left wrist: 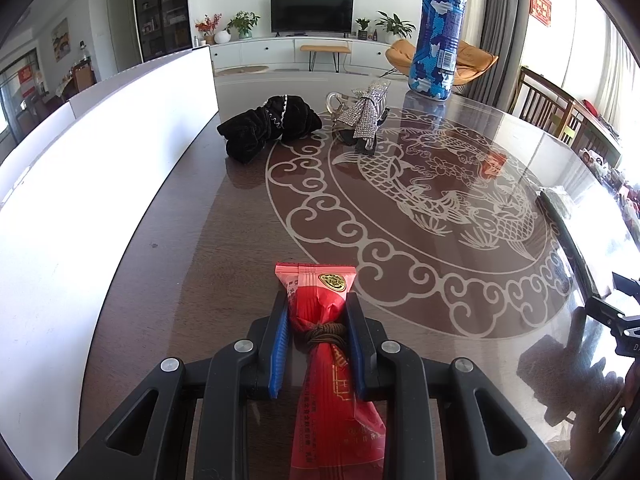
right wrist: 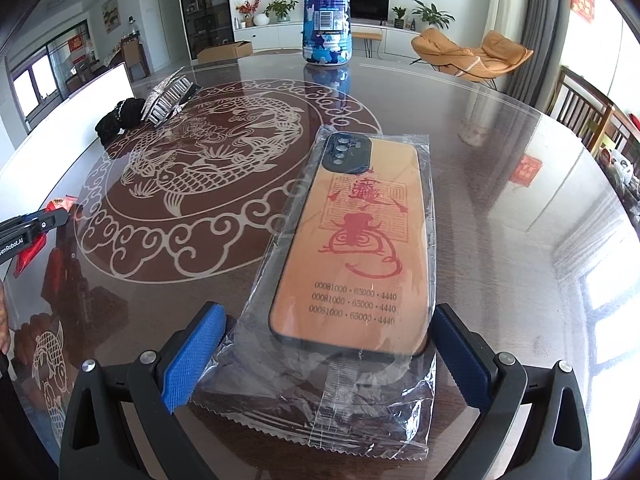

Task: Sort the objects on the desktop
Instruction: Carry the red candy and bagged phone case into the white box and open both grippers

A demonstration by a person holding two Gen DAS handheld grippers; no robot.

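My left gripper (left wrist: 317, 304) is shut on a red snack packet (left wrist: 320, 304) tied with a brown band, just above the table; it also shows in the right wrist view (right wrist: 52, 216). My right gripper (right wrist: 328, 320) is open, its blue pads either side of an orange phone case in a clear plastic bag (right wrist: 352, 240) lying on the table. A black velvet scrunchie (left wrist: 268, 126) and a silver rhinestone hair clip (left wrist: 366, 114) lie at the far side. A blue camouflage bottle (left wrist: 438, 36) stands upright behind them.
A white box wall (left wrist: 100, 152) runs along the table's left side. The glossy brown table (left wrist: 420, 208) has a fish pattern. Wooden chairs (left wrist: 552, 104) stand at the right edge. The right gripper shows at the left view's right edge (left wrist: 616, 312).
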